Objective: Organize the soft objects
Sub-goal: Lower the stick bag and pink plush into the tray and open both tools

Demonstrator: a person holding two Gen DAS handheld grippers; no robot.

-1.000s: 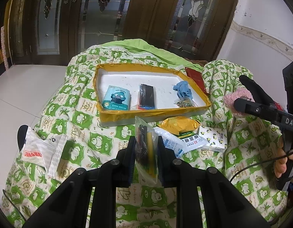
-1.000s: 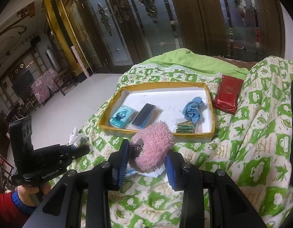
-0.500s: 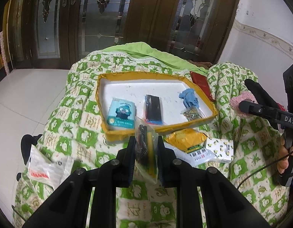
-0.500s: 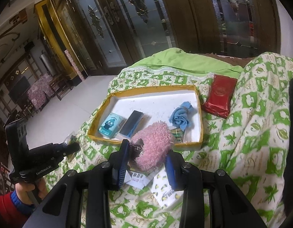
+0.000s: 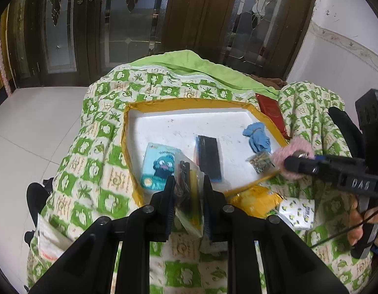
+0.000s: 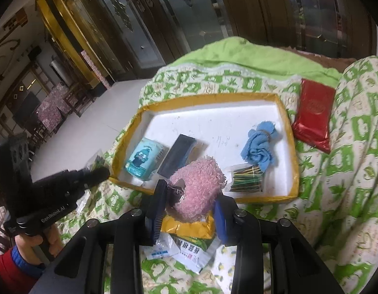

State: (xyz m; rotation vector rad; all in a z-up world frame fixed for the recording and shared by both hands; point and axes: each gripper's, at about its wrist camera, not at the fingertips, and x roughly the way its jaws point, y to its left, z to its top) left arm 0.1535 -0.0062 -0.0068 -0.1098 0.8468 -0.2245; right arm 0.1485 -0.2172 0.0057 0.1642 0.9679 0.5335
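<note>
Left gripper [image 5: 189, 191] clamped on a clear plastic bag [image 5: 190, 196] of dark and yellow items, bag upright between the pads, held over the near edge of the tray [image 5: 130, 152]. Right gripper [image 6: 190, 202] clamped on a fluffy pink scrunchie [image 6: 197, 191], held just at the tray's near rim.

Tray: yellow-edged, white floor, on a green-and-white quilt [image 6: 348, 171]. Inside, straight ahead of the left gripper: a tissue pack with blue cartoon face [image 5: 159, 169] and a dark flat packet [image 5: 208, 156] side by side. Further right, ahead of the right gripper: a small bag of coloured bands [image 6: 246, 178] and beyond it a crumpled blue cloth [image 6: 260, 147].

Outside the tray, below the right gripper: a yellow sachet [image 6: 189, 227] over a white-green printed packet [image 6: 194, 252]. A red packet [image 6: 314, 115] lies on the quilt just past the tray's far right corner.

Left view only: a white lemon-print pack [image 5: 298, 212] right of the sachet, a white pouch with red print [image 5: 49, 242] on the quilt far left, and fingers of the person's hand [image 5: 358, 223] on the right gripper's handle. Right view only: a red sleeve with blue cuff [image 6: 10, 267] at the left gripper's handle, and a room with furniture far left.
</note>
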